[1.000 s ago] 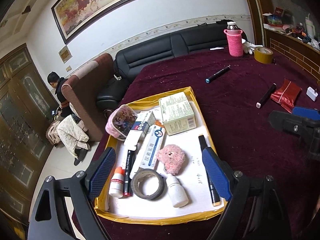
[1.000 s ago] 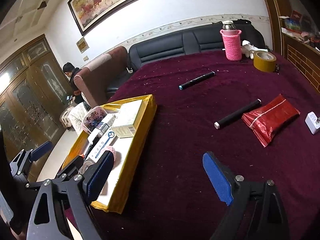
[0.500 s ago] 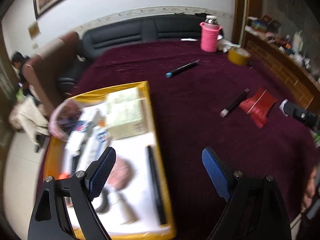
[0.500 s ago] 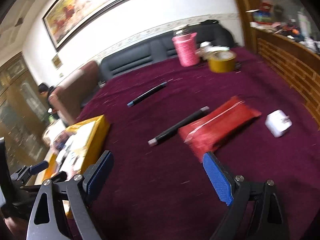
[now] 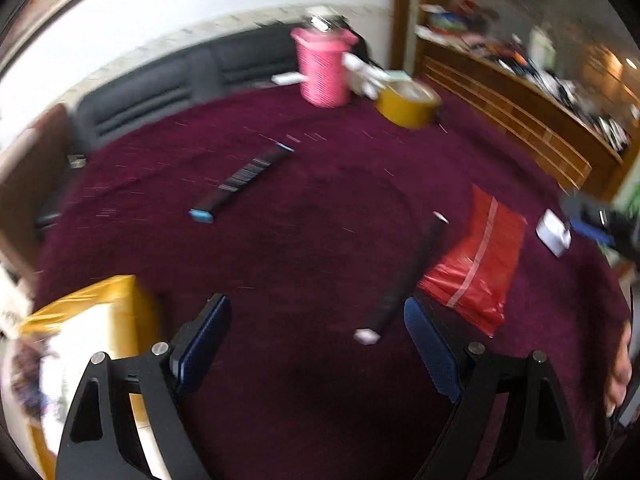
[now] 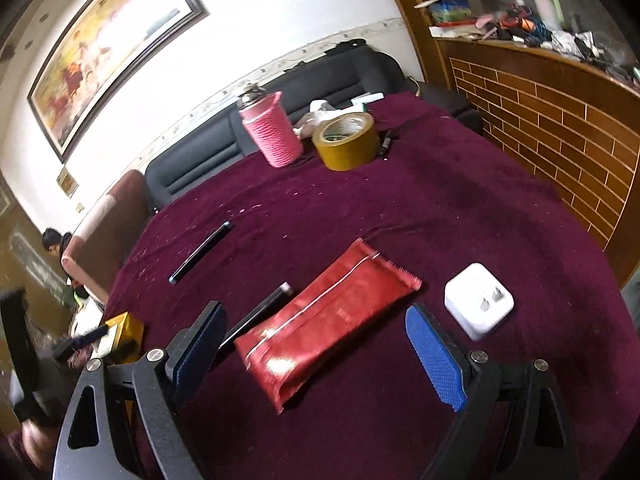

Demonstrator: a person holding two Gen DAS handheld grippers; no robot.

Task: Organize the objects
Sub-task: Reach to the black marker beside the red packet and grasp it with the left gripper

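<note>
My left gripper is open and empty above the maroon tablecloth, with the white-tipped black marker just ahead between its fingers. The yellow tray lies at its lower left, blurred. My right gripper is open and empty, with the red foil pouch lying between its fingers. The same black marker lies left of the pouch, and a white charger plug lies to its right. A blue-tipped marker lies farther back; it also shows in the left wrist view.
A pink-sleeved bottle and a yellow tape roll stand at the table's far side. A brick-patterned wooden counter borders the table on the right. A black sofa is behind the table.
Both grippers have swung right, away from the tray. The left now faces the white-tipped marker and pouch; the right has closed in over the red pouch.
</note>
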